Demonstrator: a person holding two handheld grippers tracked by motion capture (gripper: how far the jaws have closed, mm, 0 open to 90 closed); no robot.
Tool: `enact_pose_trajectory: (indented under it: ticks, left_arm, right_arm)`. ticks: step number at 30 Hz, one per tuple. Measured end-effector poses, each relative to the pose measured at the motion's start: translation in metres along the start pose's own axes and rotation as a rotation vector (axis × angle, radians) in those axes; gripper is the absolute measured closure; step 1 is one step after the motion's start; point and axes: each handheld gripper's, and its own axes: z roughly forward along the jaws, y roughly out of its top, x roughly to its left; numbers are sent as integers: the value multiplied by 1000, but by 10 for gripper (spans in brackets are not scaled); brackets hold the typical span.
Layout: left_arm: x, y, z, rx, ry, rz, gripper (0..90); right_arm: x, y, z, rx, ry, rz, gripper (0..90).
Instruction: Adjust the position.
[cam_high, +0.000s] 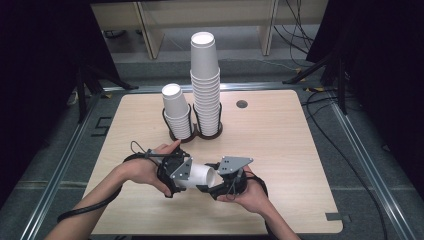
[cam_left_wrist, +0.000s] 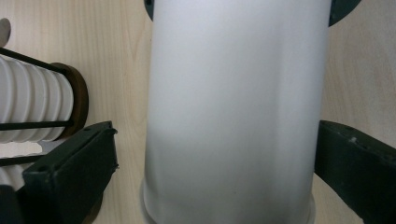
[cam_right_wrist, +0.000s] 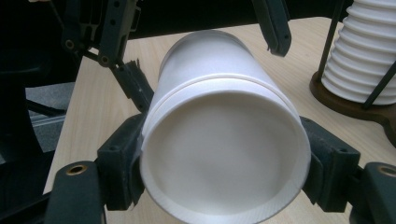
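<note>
A white paper cup lies on its side above the table's front, between both grippers. My right gripper is shut on it; in the right gripper view its jaws press both sides of the cup's near end. A raised ring runs around the wall farther along, as if two cups are nested. My left gripper is open around the other end. In the left gripper view the cup stands between the jaws, with a gap at the left jaw.
A short cup stack and a tall one stand in a dark wire holder at the table's middle back. The holder's stack is close on the right in the right gripper view. A round grommet is near the far edge.
</note>
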Motion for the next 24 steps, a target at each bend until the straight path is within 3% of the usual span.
enact_pose_trajectory:
  ticks: [6, 8, 9, 10, 12, 13, 17, 20, 24]
  left_arm:
    - [1, -7, -6, -52, 18, -28, 0]
    - [1, -9, -7, -68, 16, -36, 0]
    - [1, -13, -9, -107, 21, -53, 0]
    - [1, -15, -10, -126, 23, -62, 0]
    - [0, -20, -10, -175, 44, -69, 0]
    - [0, -22, -10, -203, 58, -87, 0]
    - [-2, -28, -8, -253, 62, -118, 0]
    - [-6, -36, -6, -342, 74, -174, 0]
    - [-9, -43, 0, -424, 70, -236, 0]
  right_arm:
    - [-3, -2, -5, -9, -1, -4, 271]
    - [-2, -3, -7, -4, 2, 19, 271]
    - [-4, -4, -10, -15, -5, 1, 271]
    - [-2, -4, -11, -13, 0, 34, 271]
    - [-4, -5, -14, -17, -4, 12, 271]
    - [-3, -6, -14, -21, 6, 32, 271]
    - [-4, -8, -21, -33, -16, 38, 271]
    - [-5, -10, -26, -52, -28, 43, 270]
    - [-6, -12, -30, -55, -13, 63, 270]
